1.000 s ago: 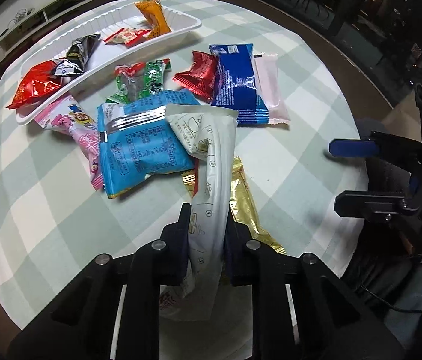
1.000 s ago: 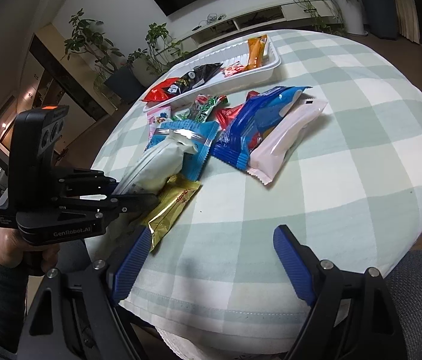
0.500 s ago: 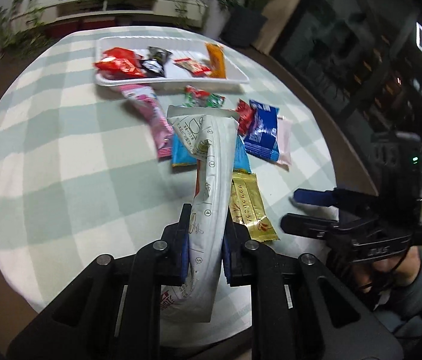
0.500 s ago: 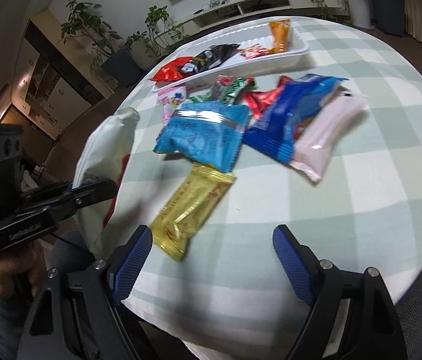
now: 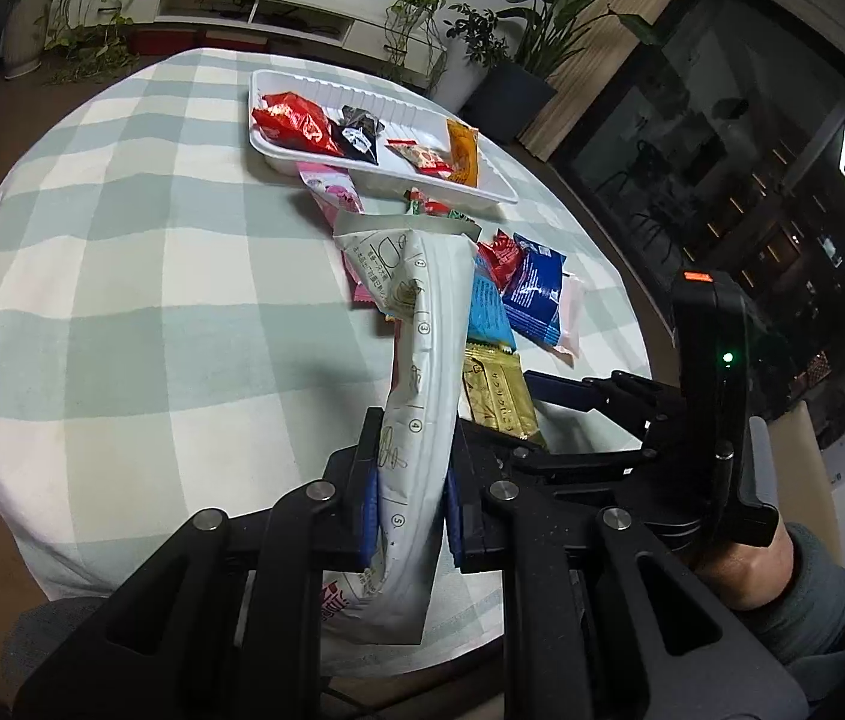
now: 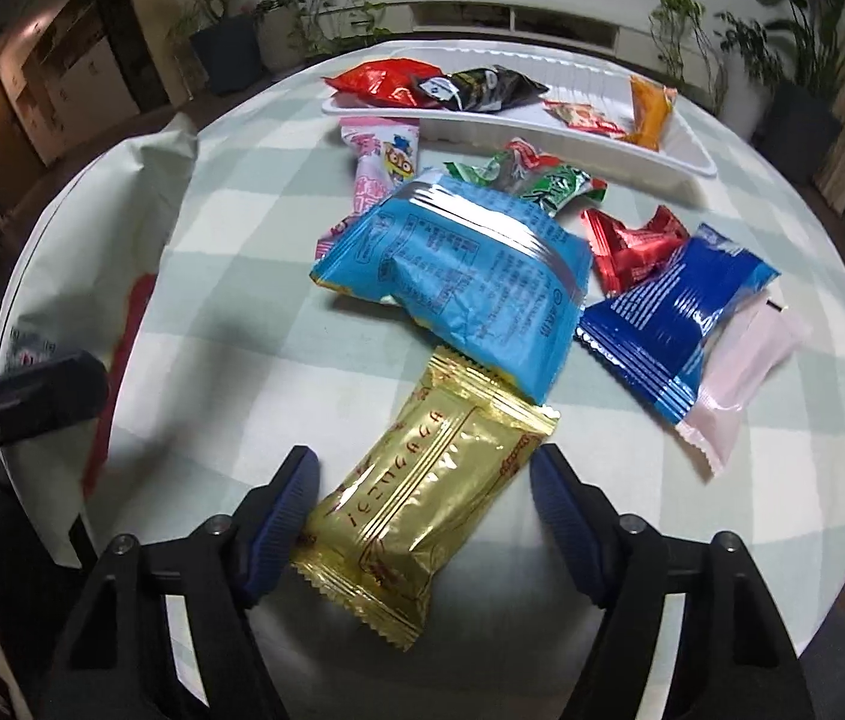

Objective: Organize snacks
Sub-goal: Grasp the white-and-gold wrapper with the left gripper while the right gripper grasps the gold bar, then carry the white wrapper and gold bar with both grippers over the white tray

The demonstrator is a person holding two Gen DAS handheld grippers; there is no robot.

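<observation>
Left gripper (image 5: 409, 501): blue pads clamped on a white snack bag (image 5: 422, 372), gripping it low down. The bag stands up out of the jaws, bent, with its flat sealed top flopping over the snack pile. Back side faces the camera: numbered line drawings, some red print at the bottom edge.

Right gripper (image 6: 422, 492): fingers spread wide, nothing held. They straddle the near end of a gold packet (image 6: 422, 516) lying flat on the checked tablecloth (image 6: 242, 324); can't tell if the pads touch it.

Pile beyond the gold packet: light blue bag (image 6: 458, 276) overlapping its far end, dark blue packet (image 6: 668, 318) to the right with a pale pink packet (image 6: 734, 372) tucked under its right side, red wrapper (image 6: 632, 246), green wrapper (image 6: 542, 180), pink cartoon packet (image 6: 377, 162).

White tray (image 6: 686, 165) at the far side holds a red bag (image 6: 380, 81), black bag (image 6: 476, 87), small red-and-white packet (image 6: 584, 117) and orange packet (image 6: 650, 108).

View differences: the right wrist view shows the white bag's other face (image 6: 110, 252), plain with a red stripe, at the left table edge, plus the left gripper's finger (image 6: 32, 396). The left wrist view shows the right gripper's body (image 5: 704, 420) and the hand holding it (image 5: 746, 570), low right, just beside the left one.

Room: open cloth (image 5: 152, 300) across the table's whole left half. The tray has bare floor between the small packet and the orange one. Both grippers sit at the near table rim.
</observation>
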